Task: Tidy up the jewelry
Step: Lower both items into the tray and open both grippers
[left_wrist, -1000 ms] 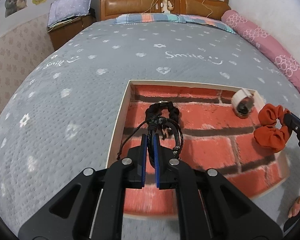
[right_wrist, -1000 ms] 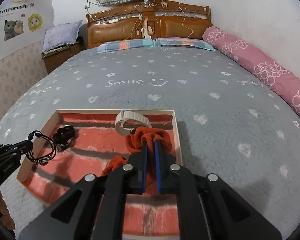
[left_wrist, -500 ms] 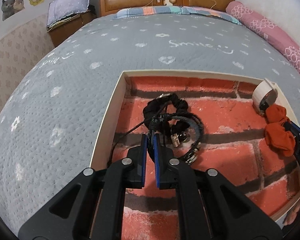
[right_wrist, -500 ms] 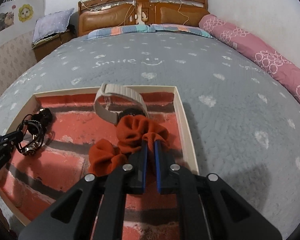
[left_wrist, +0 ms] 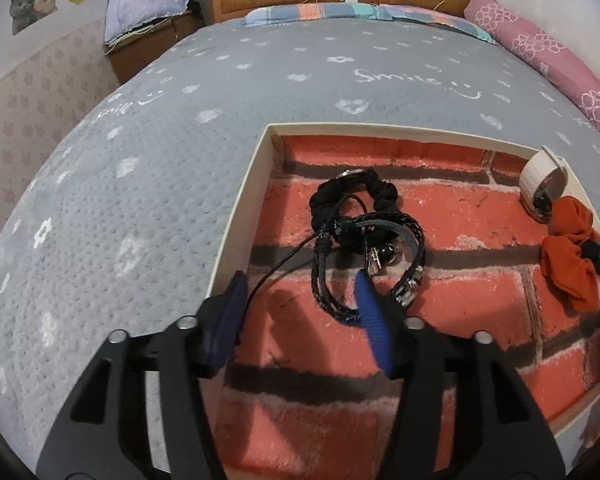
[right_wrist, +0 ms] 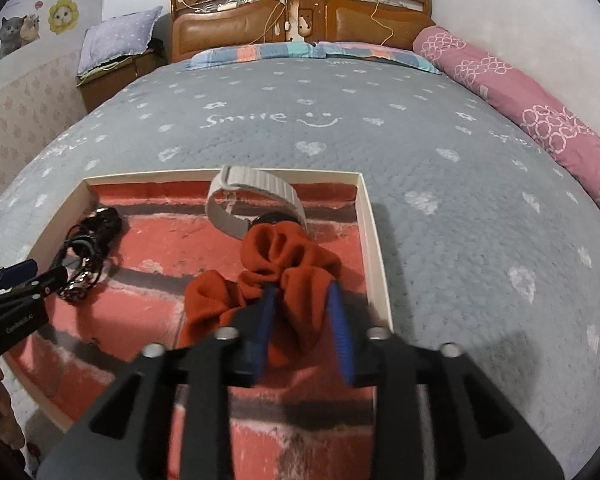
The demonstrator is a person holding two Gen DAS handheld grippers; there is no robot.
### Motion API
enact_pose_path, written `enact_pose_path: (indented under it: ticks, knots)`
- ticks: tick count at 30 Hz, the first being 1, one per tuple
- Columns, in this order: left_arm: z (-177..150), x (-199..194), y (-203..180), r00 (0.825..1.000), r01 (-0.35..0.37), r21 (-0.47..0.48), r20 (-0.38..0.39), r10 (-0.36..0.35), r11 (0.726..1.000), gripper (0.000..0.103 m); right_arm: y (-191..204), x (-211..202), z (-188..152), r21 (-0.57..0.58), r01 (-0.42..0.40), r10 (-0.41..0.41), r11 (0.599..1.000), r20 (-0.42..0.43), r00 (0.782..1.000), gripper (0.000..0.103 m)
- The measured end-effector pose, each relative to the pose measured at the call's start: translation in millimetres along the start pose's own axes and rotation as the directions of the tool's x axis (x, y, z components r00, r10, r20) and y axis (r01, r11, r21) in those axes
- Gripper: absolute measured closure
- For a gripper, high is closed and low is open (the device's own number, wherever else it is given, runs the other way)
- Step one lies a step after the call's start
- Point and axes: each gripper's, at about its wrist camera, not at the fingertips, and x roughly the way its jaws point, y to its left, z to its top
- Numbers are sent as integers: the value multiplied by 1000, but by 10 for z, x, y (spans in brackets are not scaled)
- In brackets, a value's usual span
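A: Brick-red lining in the cream tray, set on the grey bed. Left gripper?

B: Blue fingers opening, spread around the black braided bracelet; no pad pressing on it. Bracelet resting on tray floor, against a black scrunchie.

A: Right gripper?

B: Fingers opening, astride the orange scrunchie; contact with pads unclear. Scrunchie lying in tray near right wall, touching the beige-strapped watch.
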Motion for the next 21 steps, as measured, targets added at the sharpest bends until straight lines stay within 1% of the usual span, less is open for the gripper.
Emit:
enact_pose_path:
  ticks: [1, 3, 4, 5, 7, 9, 11, 13, 16, 17, 19, 21]
  knots:
    - [-4, -34, 13, 1000, -1, -1, 1, 1, 1000, 37, -9, -43, -4, -4, -4, 4, 1000, -1, 1000, 61]
    - [-13, -154, 66, 1000, 15, -13, 11, -15, 1000, 31, -37, -131, -7, -1, -18, 18, 1000, 3, 1000, 58]
    - [-11, -199, 85, 1000, 11, -18, 16, -11, 1000, 25, -53, -180, -5, 6, -28, 28, 1000, 7, 1000, 54]
    - [-14, -259, 110, 1000, 8, -23, 23, -8, 1000, 21, -66, -214, -5, 11, -34, 34, 999, 10, 999, 53]
    - [-14, -403, 162, 999, 15, -29, 39, -14, 999, 20, -96, -325, 2, 19, -34, 34, 999, 22, 999, 52]
    - [-20, -519, 205, 999, 14, -34, 47, -13, 999, 18, -113, -430, 2, 16, -30, 30, 999, 32, 999, 46]
    - [-33, -659, 270, 998, 14, -43, 62, -12, 999, 15, -146, -565, -1, 13, -19, 18, 1000, 56, 998, 38]
    - [-61, -800, 336, 997, 12, -50, 80, -8, 999, 12, -193, -685, -7, 23, -19, 18, 1000, 74, 997, 35]
    - [-101, -962, 404, 996, -5, -52, 91, 9, 999, 10, -258, -818, -26, 33, -20, 17, 999, 78, 997, 33]
    - [-119, -1001, 422, 995, -7, -55, 94, 13, 998, 10, -271, -863, -35, 27, -13, 11, 1000, 79, 997, 28]
    - [-185, -1099, 475, 995, -1, -72, 100, 8, 997, 8, -288, -949, -58, 16, -2, 1, 1000, 89, 996, 24]
    - [-236, -1160, 518, 996, 5, -85, 94, 3, 996, 8, -307, -1033, -75, 9, 6, -7, 1000, 97, 995, 24]
